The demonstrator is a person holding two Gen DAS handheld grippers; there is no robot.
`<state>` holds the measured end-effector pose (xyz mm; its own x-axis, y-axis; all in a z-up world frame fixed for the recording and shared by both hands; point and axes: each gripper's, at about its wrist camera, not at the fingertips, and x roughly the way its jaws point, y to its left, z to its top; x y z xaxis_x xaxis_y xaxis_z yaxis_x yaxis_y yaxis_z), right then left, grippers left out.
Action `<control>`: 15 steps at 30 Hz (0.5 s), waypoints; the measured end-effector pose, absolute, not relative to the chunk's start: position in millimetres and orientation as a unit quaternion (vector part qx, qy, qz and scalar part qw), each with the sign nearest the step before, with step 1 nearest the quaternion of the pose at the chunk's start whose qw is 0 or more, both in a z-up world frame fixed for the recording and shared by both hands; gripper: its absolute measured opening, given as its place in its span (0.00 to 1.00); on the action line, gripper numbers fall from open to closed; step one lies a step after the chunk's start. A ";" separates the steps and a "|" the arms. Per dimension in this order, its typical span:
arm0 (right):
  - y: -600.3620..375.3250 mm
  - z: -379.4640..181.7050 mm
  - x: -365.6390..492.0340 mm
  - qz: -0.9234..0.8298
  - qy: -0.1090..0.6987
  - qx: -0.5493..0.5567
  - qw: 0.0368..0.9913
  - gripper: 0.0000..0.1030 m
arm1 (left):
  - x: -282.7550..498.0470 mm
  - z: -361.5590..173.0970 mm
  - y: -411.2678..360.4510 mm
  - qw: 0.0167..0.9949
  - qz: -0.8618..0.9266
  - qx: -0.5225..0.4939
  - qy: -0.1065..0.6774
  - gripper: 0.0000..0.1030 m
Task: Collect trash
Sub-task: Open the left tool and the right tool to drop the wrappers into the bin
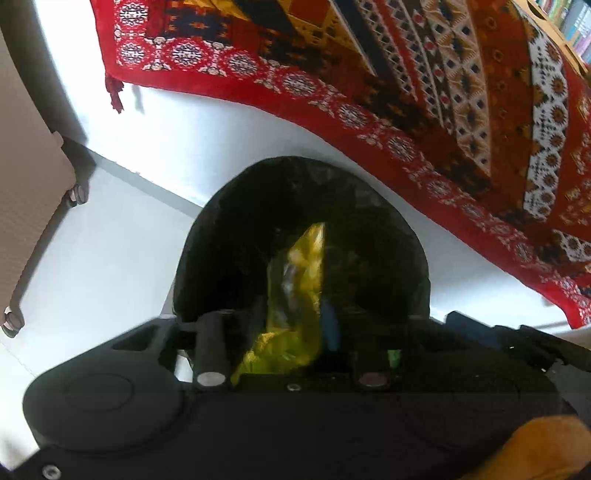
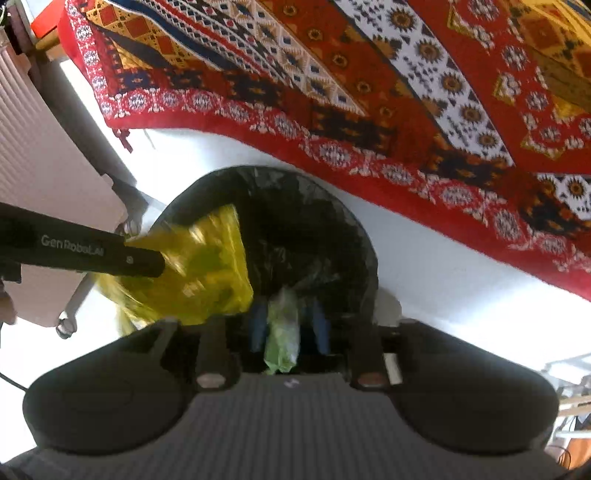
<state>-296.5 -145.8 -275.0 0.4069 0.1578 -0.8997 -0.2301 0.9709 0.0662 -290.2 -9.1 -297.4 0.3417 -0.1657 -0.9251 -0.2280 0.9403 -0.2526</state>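
A round bin lined with a black bag [image 1: 229, 236] stands on the white floor, right under both grippers. My left gripper [image 1: 299, 314] points down into it, jaws apart, with a crumpled yellow wrapper [image 1: 295, 280] loose between them beside one blue pad [image 1: 330, 325]. In the right wrist view the left gripper [image 2: 147, 262] reaches in from the left, and the yellow wrapper [image 2: 207, 273] hangs over the bin's near rim [image 2: 332, 229]. My right gripper [image 2: 288, 321] is open over the bin. A pale green wrapper [image 2: 282, 328] sits between its blue pads [image 2: 258, 325] with gaps on both sides.
A red patterned rug [image 1: 424, 92] lies just beyond the bin on the white floor [image 1: 122, 229]. A beige wheeled case [image 1: 29, 177] stands at the left, its casters close to the bin. Shelves with books [image 1: 572, 26] show at the top right.
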 end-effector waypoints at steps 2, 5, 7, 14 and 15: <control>-146.4 -272.0 -294.7 0.115 0.531 -0.029 0.839 0.57 | -289.9 -293.8 -6.6 0.805 0.023 -0.169 0.568 0.46; -145.9 -264.3 -293.1 0.111 0.528 -0.027 0.841 0.58 | -289.2 -284.6 -2.4 0.805 0.029 -0.167 0.568 0.53; -146.8 -254.6 -293.4 0.107 0.526 -0.023 0.843 0.59 | -290.1 -273.9 0.2 0.806 0.034 -0.169 0.566 0.53; -152.7 -203.9 -297.6 0.100 0.517 -0.013 0.850 0.62 | -293.0 -215.4 1.0 0.821 0.047 -0.157 0.546 0.63; -154.2 -194.1 -298.7 0.099 0.514 -0.010 0.852 0.62 | -293.0 -205.0 0.7 0.824 0.050 -0.154 0.543 0.66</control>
<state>-298.7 -154.2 -194.1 0.4513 0.1578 -0.8783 -0.1790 0.9803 0.0842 -293.0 0.7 -205.0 0.4056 -0.0849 -0.9101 -0.2492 0.9477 -0.1995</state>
